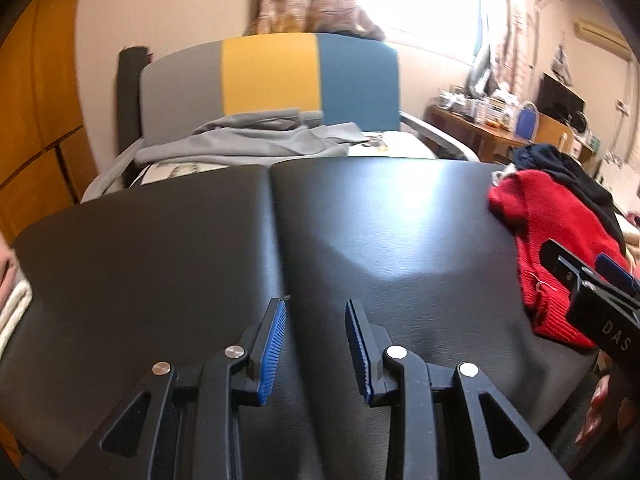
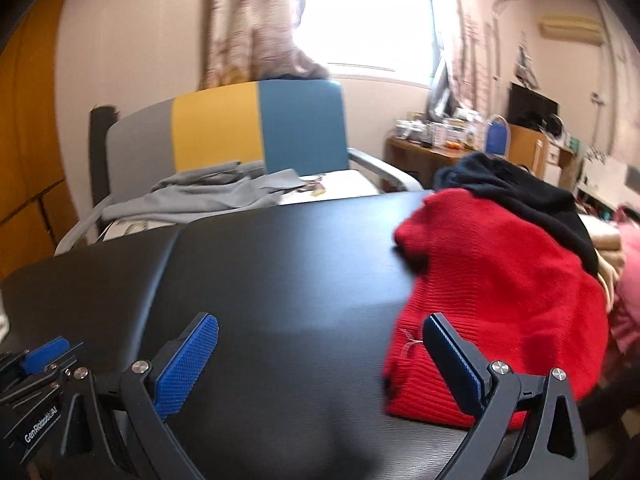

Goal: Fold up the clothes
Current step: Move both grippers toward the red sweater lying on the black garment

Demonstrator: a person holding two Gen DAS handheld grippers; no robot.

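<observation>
A red knit sweater (image 2: 500, 288) lies crumpled at the right side of the black padded table (image 2: 280, 280), with a black garment (image 2: 520, 188) heaped behind it. My right gripper (image 2: 320, 340) is wide open and empty, its right finger at the sweater's near left edge. In the left wrist view the sweater (image 1: 540, 240) is at the right, with the right gripper (image 1: 592, 276) over its near part. My left gripper (image 1: 316, 320) is open and empty above the table's (image 1: 180, 260) near middle.
A grey garment (image 1: 256, 140) lies on a bed with a grey, yellow and blue headboard (image 1: 272, 76) beyond the table. Folded pale clothes (image 1: 12, 300) sit at the table's left edge. Pink fabric (image 2: 628, 280) lies right of the sweater. A cluttered desk (image 2: 440, 148) stands at far right.
</observation>
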